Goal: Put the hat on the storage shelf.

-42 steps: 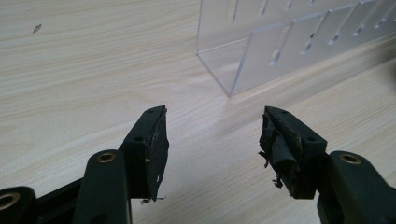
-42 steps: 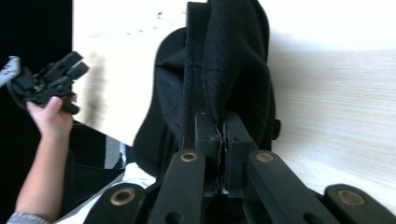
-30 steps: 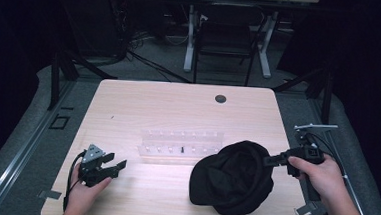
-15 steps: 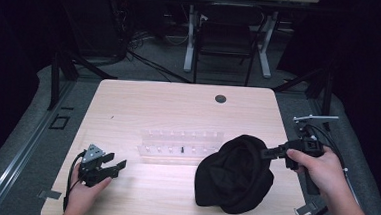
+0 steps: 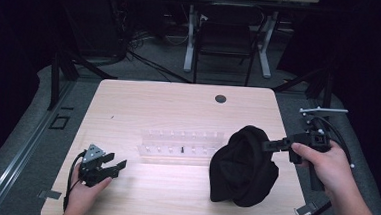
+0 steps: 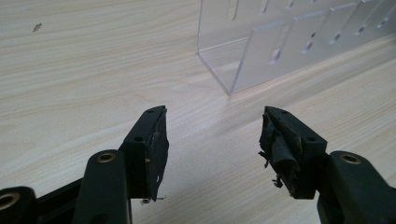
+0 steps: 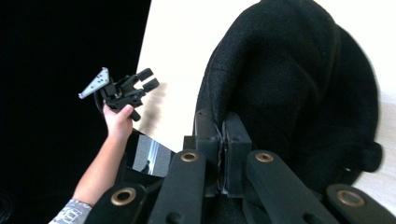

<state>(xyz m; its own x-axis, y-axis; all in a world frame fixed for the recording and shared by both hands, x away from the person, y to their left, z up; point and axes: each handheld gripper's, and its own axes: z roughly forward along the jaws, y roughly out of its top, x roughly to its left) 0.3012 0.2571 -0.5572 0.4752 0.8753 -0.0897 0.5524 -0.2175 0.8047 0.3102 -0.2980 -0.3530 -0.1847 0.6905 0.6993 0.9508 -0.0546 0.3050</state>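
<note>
The right gripper is clenched on the edge of a black knit hat, its fingers pinching a thin fold of the fabric at the rim. The hat hangs partly lifted at the right side of the bench, its lower bulk slumped on the wood, just beside the right end of a clear acrylic rack that stands across the middle. The left gripper rests near the front left corner, well apart from the hat, its fingers released with nothing between them and pointing toward the rack.

The step in hand looks like raising the hat clear of the bench. To do it well, the pinch should stay firm: only a narrow bit of knit is caught, and soft fabric can creep out under the hat's own weight. A slow, straight lift would keep the hanging body from swinging into the rack and nudging it. If the hat is to be opened or set over something, the idle left gripper would best come across and take the rim on the opposite side, so the opening spreads between two holds rather than dangling folded from one.
</note>
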